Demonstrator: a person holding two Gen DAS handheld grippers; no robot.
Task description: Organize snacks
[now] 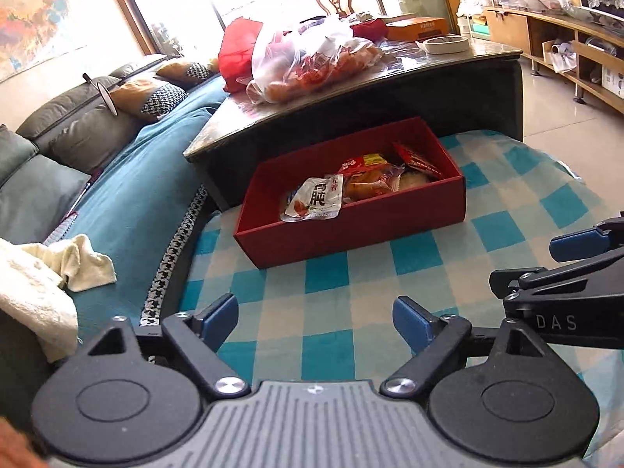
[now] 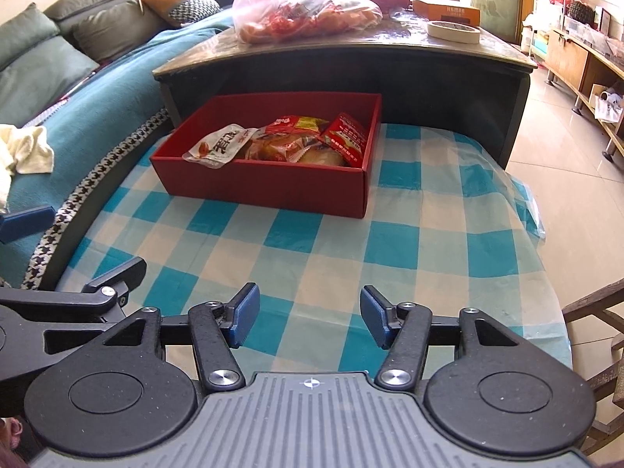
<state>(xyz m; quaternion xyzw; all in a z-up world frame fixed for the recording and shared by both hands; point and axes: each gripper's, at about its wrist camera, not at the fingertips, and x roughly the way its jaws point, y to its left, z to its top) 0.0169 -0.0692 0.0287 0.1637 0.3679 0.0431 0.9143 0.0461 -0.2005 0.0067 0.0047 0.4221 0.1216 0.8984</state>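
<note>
A: Status of both tools? Left gripper (image 1: 315,325) and right gripper (image 2: 308,318) hover side by side above the near part of the checked cloth (image 2: 312,234) on the low bench, fingers spread apart, nothing between them.

B: Confirmed, both released and empty. Where are the snacks?

A: Several packets lie in the red box (image 2: 273,183), which sits at the far side of the cloth, against the dark coffee table (image 1: 390,89). A white pouch (image 1: 316,199) leans on the box's near wall; an orange-wrapped packet (image 2: 280,146) lies in the middle and a red sachet (image 2: 347,136) to the right. More snacks appear to be in the clear plastic bag (image 1: 308,62) on the coffee table, far beyond the box.

B: Step in hand?

A: My judgement: between picks. No loose snack is on the cloth, so the next source is probably the bag. That calls for a reach up and over the box to the tabletop, then a grasp on thin, slippery film.

B: Readable text?

A: "DAS" on the right tool's arm in the left view. Large Chinese characters on the white pouch, not legible to me. Print on the orange carton (image 2: 448,9) is too blurred to read. Tape roll (image 2: 454,31) is unmarked.
</note>
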